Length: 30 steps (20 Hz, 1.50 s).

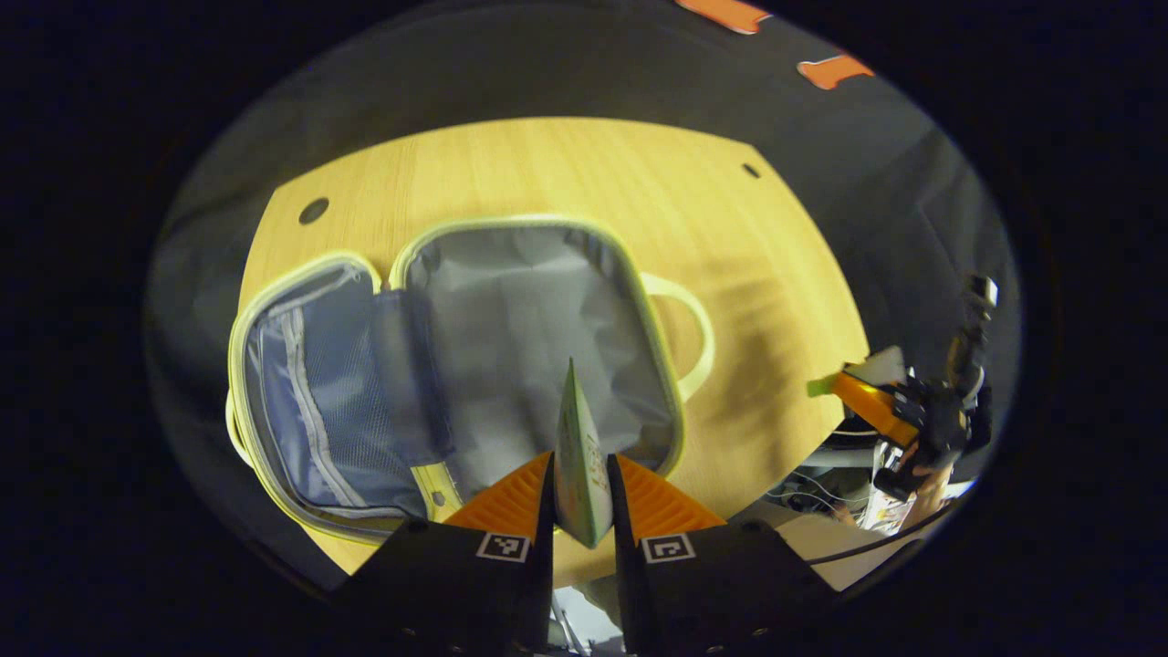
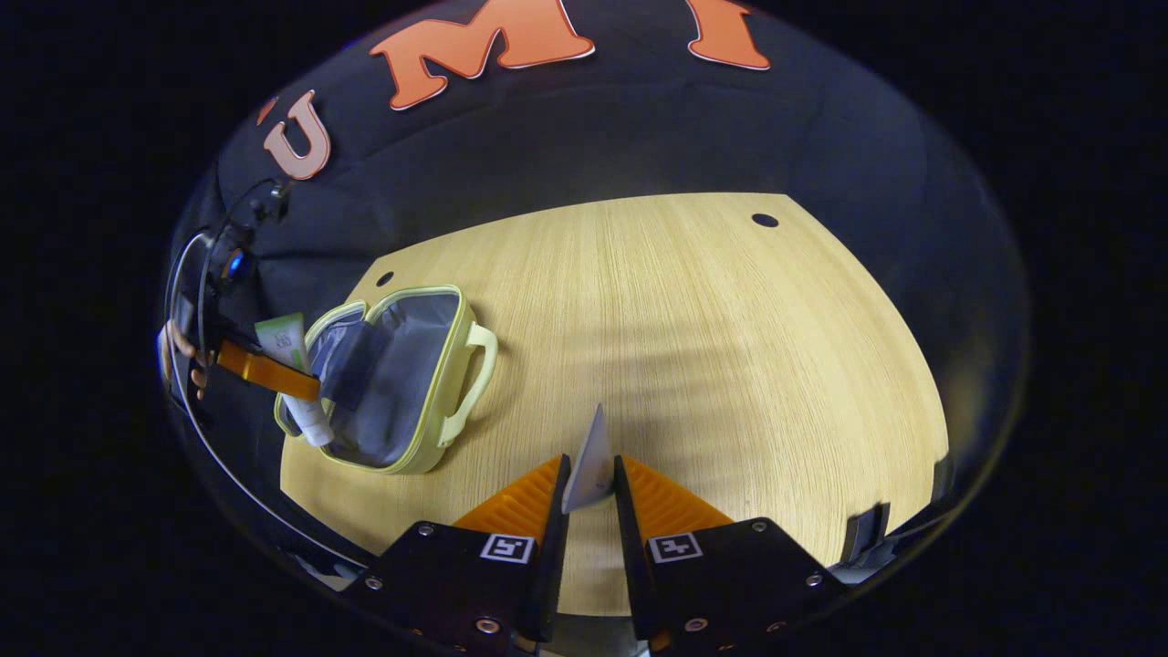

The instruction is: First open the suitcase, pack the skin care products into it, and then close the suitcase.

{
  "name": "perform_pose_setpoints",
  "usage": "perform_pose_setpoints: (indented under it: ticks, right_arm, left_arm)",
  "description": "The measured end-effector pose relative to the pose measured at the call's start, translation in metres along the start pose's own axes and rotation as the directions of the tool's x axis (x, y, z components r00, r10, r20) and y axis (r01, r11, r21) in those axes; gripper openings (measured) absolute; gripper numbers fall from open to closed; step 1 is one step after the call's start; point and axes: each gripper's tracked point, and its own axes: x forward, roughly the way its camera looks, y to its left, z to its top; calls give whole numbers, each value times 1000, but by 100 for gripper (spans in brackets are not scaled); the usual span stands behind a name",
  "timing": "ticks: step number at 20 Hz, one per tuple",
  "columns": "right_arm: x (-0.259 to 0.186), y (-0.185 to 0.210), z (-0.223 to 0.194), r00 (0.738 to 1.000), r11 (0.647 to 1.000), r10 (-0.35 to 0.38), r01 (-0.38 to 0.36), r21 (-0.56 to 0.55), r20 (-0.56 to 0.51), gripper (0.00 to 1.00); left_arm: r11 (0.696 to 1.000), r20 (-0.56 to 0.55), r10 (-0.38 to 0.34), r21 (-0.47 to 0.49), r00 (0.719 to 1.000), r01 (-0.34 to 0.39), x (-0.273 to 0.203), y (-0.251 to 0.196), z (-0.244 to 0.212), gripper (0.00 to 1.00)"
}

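Left gripper view: suitcase [image 1: 511, 347] lies unzipped on the wooden table [image 1: 776, 301], nothing packed yet. Your left gripper [image 1: 580, 488] pinches a green tube [image 1: 581, 461] above it; your right gripper [image 2: 589, 488] clamps a white tube [image 2: 591, 461], well apart. Packing and closing remain.

— What carries everything?
— A pale wood-grain tabletop [image 2: 693, 301] with small dark round holes near its far corners.
— And what lies on it?
— An open yellow-trimmed suitcase [image 1: 511, 338], grey lining up, handle [image 2: 474, 374] flat on the wood.
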Motion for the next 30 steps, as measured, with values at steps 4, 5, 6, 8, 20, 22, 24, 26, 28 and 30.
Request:
perform_pose_setpoints:
  ticks: [4, 5, 6, 8, 20, 22, 24, 26, 28, 30]
  right_arm:
    - [-17, 13, -25, 996, 990, -82, 79, 120, 21, 32]
    - [-21, 17, -33, 995, 984, -102, 98, 151, 19, 32]
    - [-25, 20, -40, 992, 977, -123, 118, 178, 17, 32]
    - [-31, 25, -54, 988, 964, -152, 148, 222, 2, 32]
    - [-53, 40, -51, 983, 956, -185, 176, 234, 16, 32]
    - [-57, 44, -44, 983, 962, -182, 173, 211, 24, 32]
    - [-60, 50, -33, 985, 970, -171, 161, 180, 39, 32]
    - [-61, 58, -19, 989, 981, -141, 133, 139, 51, 32]
    - [-60, 70, -3, 994, 992, -98, 94, 82, 52, 32]
    - [-57, 88, 16, 997, 998, -54, 54, 12, 49, 32]
  left_arm:
    - [1000, -119, 11, 13, 993, -9, 39, 21, 9, 30]
    - [998, -123, 29, 52, 992, -23, 49, 31, 12, 30]
    - [996, -121, 44, 85, 992, -34, 58, 39, 16, 30]
    - [993, -120, 51, 115, 991, -37, 67, 42, 21, 30]
    - [989, -29, 19, 147, 999, -14, 76, 37, 36, 79]
    - [980, 58, 29, 193, 998, -40, 64, 36, 44, 99]
    - [970, 189, 21, 234, 982, -66, 40, 33, 55, 98]
    - [964, 327, 14, 248, 945, -100, 11, 32, 63, 98]
    - [969, 430, -2, 223, 903, -104, -15, 38, 62, 98]
    - [974, 521, 10, 190, 854, -127, -37, 48, 54, 98]
